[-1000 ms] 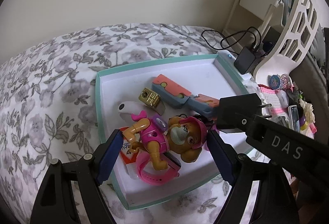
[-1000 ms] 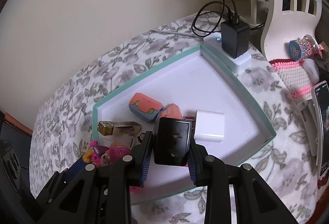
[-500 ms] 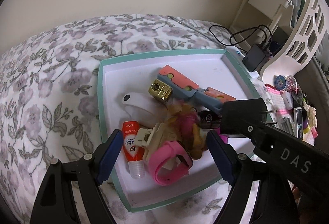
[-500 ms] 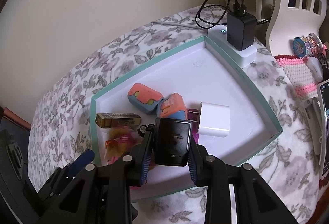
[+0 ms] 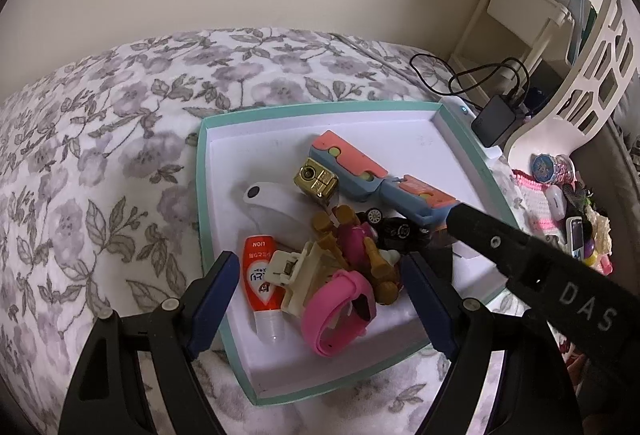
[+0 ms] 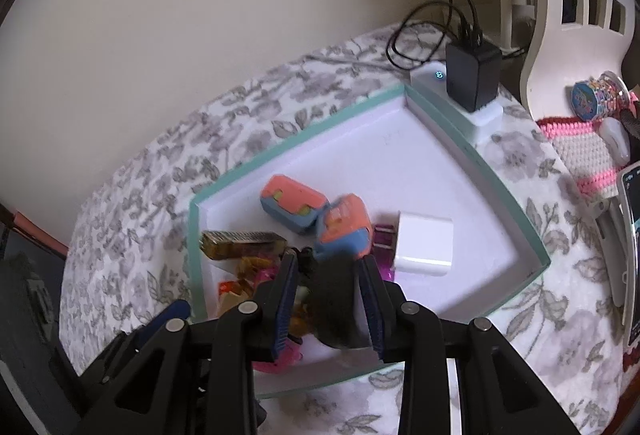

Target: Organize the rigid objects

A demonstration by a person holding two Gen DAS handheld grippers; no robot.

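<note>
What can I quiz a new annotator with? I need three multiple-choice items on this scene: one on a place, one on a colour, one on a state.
1. Where is the white charger cube? A on the crocheted mat; B in the teal-rimmed tray; C on the shelf.
2. What colour is the watch band? A pink; B green; C black.
3. How is the left gripper? A shut on the red tube; B shut on the watch band; C open, gripping nothing.
Key: B, the cube lies on the tray's white floor; A, the band is plainly pink; C, its fingers stand wide apart with nothing pinched.
</note>
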